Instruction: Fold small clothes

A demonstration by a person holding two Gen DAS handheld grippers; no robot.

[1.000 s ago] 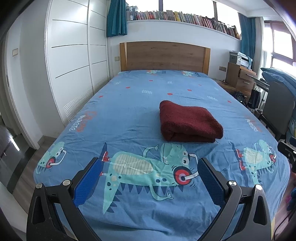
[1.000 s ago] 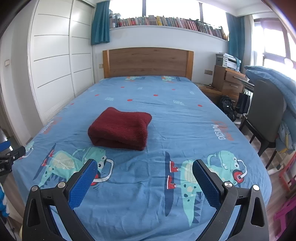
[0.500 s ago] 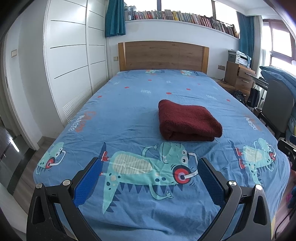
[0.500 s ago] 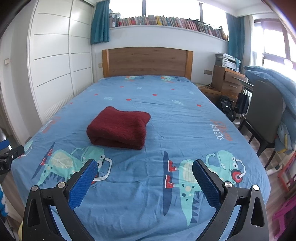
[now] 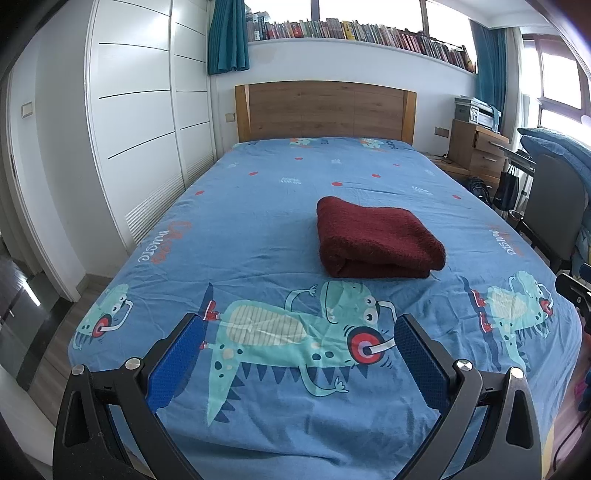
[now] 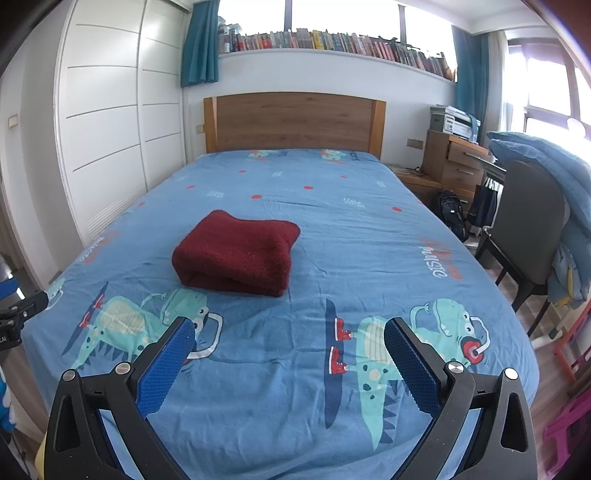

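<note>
We see the folded garment (image 5: 376, 240) lying on the bed (image 5: 258, 206), near its middle and well ahead of both grippers. The headboard (image 5: 325, 109) stands behind it, under a shelf of books (image 5: 354, 31). A wardrobe (image 5: 140, 110) lines the left side; a chair (image 6: 528, 229) and a chest of drawers (image 6: 454, 162) stand to the right.

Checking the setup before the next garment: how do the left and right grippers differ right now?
The left gripper hovers over the sheet's big dinosaur print, with the folded red garment ahead to its right. The right gripper sits further right, over the skateboard print, with the garment ahead to its left. Both are open, hold nothing, touch no cloth, and have blue pads.
</note>
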